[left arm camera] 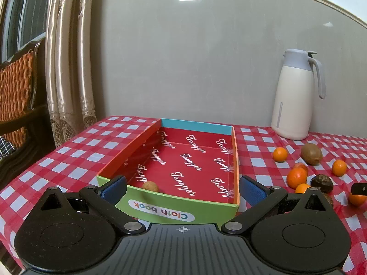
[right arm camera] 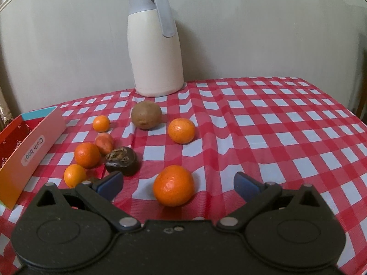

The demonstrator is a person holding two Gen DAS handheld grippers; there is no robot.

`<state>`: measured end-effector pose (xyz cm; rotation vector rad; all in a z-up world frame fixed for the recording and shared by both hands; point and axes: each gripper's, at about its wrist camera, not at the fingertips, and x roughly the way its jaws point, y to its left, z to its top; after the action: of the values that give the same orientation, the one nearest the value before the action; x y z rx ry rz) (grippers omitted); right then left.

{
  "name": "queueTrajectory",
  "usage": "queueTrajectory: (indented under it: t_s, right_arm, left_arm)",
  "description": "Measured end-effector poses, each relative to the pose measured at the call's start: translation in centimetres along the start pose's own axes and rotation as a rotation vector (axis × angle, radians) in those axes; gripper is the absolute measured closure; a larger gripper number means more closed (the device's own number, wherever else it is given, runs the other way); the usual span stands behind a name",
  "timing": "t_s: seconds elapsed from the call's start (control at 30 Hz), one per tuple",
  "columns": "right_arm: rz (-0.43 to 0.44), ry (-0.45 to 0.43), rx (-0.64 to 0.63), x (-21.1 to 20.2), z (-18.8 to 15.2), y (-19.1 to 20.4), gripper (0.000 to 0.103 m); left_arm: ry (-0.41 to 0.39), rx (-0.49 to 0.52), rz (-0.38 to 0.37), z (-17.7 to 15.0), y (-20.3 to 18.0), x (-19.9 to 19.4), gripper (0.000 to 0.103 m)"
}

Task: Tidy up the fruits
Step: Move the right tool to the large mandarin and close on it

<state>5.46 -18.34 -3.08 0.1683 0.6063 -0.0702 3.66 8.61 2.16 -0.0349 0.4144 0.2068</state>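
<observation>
A shallow cardboard box (left arm camera: 170, 208) with a red inside lies in front of my left gripper (left arm camera: 183, 189), which is open just before the box's green near wall. One small brown fruit (left arm camera: 150, 186) sits in the box's near left corner. To the box's right, several oranges (left arm camera: 297, 177), a kiwi (left arm camera: 311, 154) and a dark wrinkled fruit (left arm camera: 322, 183) lie on the cloth. My right gripper (right arm camera: 179, 185) is open, with a large orange (right arm camera: 173, 185) on the cloth between its fingers, apart from both pads. Beyond it lie the dark fruit (right arm camera: 121, 161), the kiwi (right arm camera: 146, 114) and more oranges (right arm camera: 181, 130).
A cream jug with a grey lid (right arm camera: 156, 52) stands at the back against the wall. The red-and-white checked cloth (right arm camera: 275, 126) covers the table. The box's side (right arm camera: 32, 155) shows at the right wrist view's left edge. Curtains and a chair (left arm camera: 18, 87) stand beyond the table's left edge.
</observation>
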Motion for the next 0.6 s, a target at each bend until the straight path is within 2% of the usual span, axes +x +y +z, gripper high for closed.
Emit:
queueTrajectory:
  t_s: [0.13,0.6]
  right_arm:
    - [0.008,0.01,0.004,0.2,-0.1,0.0,0.011]
    - [0.027,0.056,-0.006,1.1,-0.5,0.5,0.033]
  left_arm:
    - [-0.002,-0.002,0.0,0.0,0.1,0.0,0.0]
    - [-0.001,-0.019,-0.001,0.0,0.3,-0.1,0.0]
